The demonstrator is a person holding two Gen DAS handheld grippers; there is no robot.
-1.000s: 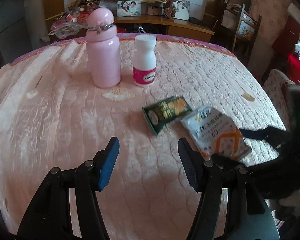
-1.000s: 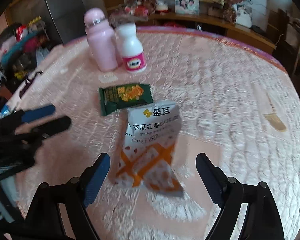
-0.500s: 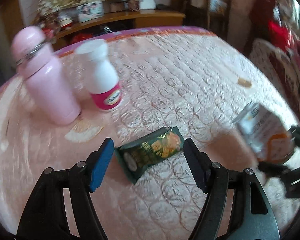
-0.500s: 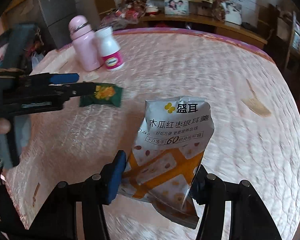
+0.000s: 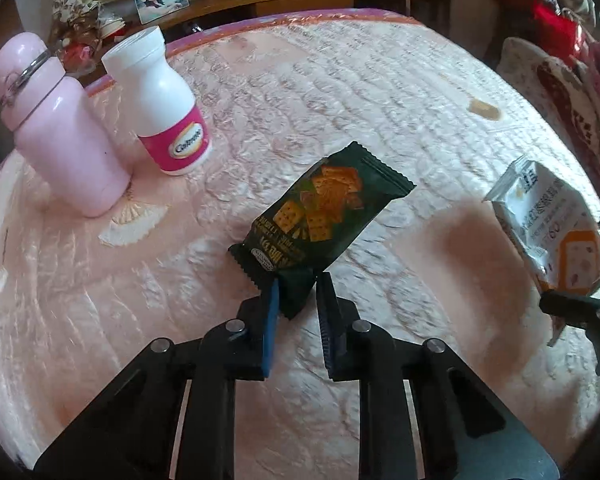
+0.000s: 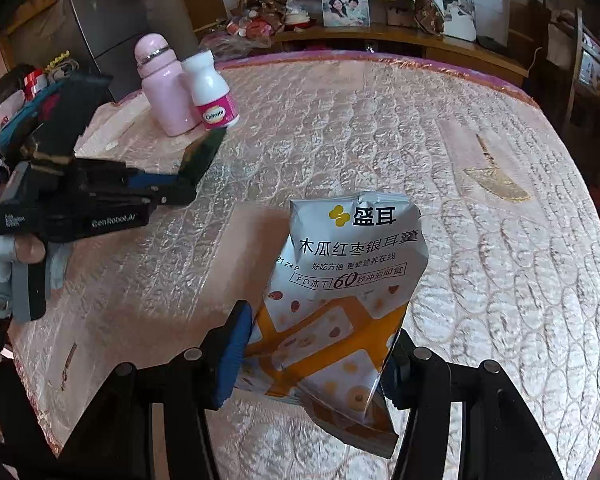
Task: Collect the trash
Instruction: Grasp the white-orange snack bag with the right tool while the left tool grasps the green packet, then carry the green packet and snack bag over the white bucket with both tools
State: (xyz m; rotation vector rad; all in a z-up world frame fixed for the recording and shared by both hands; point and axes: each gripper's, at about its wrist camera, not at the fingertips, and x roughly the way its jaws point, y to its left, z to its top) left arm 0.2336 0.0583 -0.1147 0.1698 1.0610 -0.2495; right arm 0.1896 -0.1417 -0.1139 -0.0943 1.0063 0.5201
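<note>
Left gripper (image 5: 296,292): clamped on the near corner of the green wrapper (image 5: 320,216); fingers nearly together, only the thin film between them.
Right gripper (image 6: 316,344): closed across the lower half of the white pouch (image 6: 340,300); fingers kept apart by the pouch's width.
Green wrapper: held clear of the table (image 5: 380,100), tilted up and away from the gripper; seen edge-on in the right view (image 6: 200,156).
White pouch: held upright above the table (image 6: 380,128); torn top open, foil creased; visible at the right edge of the left view (image 5: 552,232).
Handling, judged: both light, limp, crinkly; slick film, likely to slip or swing if pinched at an edge only.
Grip points, judged: wrapper best taken deeper than its sealed corner; pouch best taken across the flat lower panel, as shown.
Fragility: none apparent; crushing harmless for trash.
Bystanders: pink flask (image 5: 60,128) and pill bottle (image 5: 164,108), standing side by side at the far left, well apart from both grippers.
</note>
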